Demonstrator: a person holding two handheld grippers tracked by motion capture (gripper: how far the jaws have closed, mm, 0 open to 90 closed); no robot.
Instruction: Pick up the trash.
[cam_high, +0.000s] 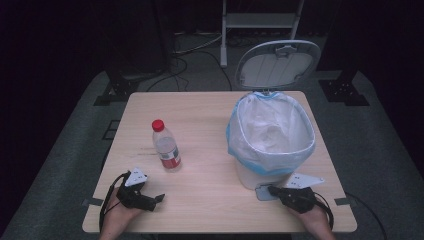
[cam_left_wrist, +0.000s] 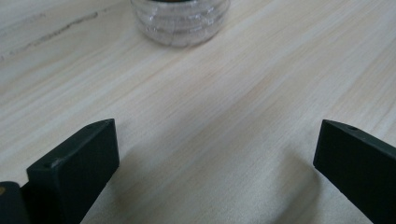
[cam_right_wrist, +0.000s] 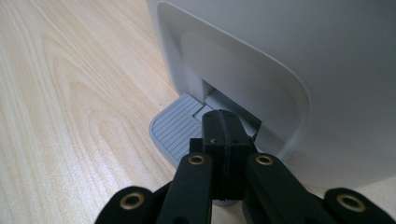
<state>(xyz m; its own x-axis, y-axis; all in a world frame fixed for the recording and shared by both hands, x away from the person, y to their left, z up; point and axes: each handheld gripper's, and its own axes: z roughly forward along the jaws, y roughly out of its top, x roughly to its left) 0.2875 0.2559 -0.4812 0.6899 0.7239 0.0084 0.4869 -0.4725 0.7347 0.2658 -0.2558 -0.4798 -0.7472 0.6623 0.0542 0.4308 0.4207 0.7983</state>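
Observation:
A white pedal bin (cam_high: 272, 172) with a blue-rimmed liner stands on the right of the table, its lid (cam_high: 278, 64) raised. My right gripper (cam_high: 272, 190) is shut, and its closed tips rest on the bin's grey foot pedal (cam_right_wrist: 175, 130) at the base (cam_right_wrist: 280, 70). A clear plastic bottle (cam_high: 166, 146) with a red cap stands upright left of centre. Its base (cam_left_wrist: 180, 21) shows just beyond my left gripper (cam_left_wrist: 215, 154), whose jaws are wide apart with bare wood between them. That left gripper (cam_high: 155, 199) lies near the front left edge of the table.
The light wooden table (cam_high: 210, 115) has bare surface between the bottle and the bin. Behind it are a dark floor with cables (cam_high: 185, 60) and a white metal stand (cam_high: 262, 22). Each forearm enters from the table's front edge.

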